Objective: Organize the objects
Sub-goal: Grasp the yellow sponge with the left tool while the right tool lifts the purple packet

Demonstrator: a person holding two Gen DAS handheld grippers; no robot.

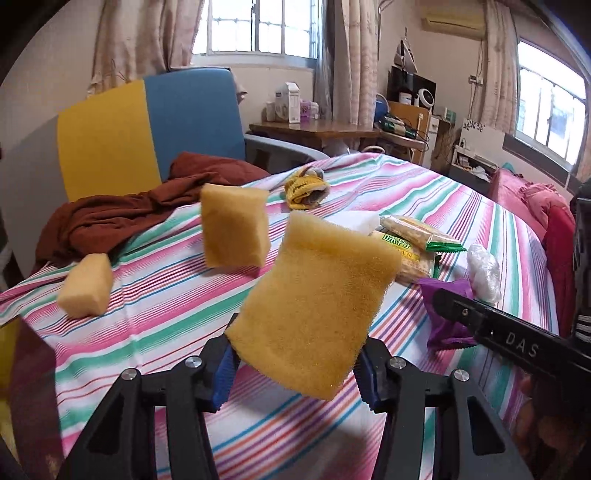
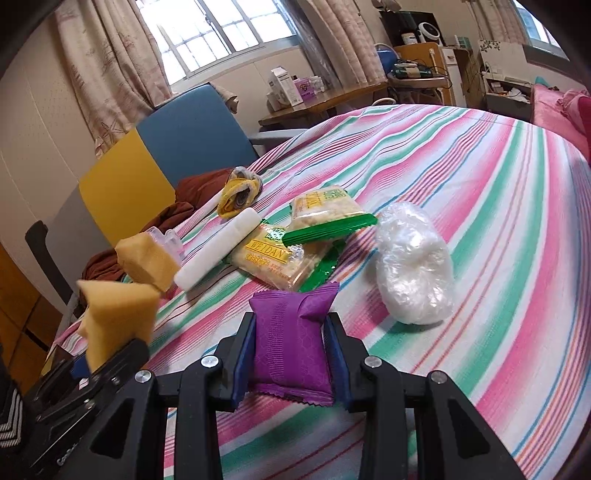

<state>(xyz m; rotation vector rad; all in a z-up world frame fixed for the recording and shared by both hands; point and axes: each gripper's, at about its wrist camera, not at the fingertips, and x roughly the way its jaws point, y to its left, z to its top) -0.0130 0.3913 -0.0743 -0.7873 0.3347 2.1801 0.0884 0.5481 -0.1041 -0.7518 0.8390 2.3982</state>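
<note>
We are in a lived-in home bedroom: a bed under a striped sheet [image 2: 461, 177] fills the frame's middle, curtained windows [image 1: 258, 27] line the top, an air conditioner [image 1: 452, 16] hangs upper right, and a cluttered wooden desk [image 1: 314, 129] stands behind.

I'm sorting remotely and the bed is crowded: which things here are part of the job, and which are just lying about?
In hand:
- yellow foam sponge, left gripper
- purple foil packet, right gripper

Still to sort:
- two loose sponges
- cracker packs
- clear plastic bundle
- white roll

Lying about:
- brown cloth
- blue-and-yellow chair
</note>
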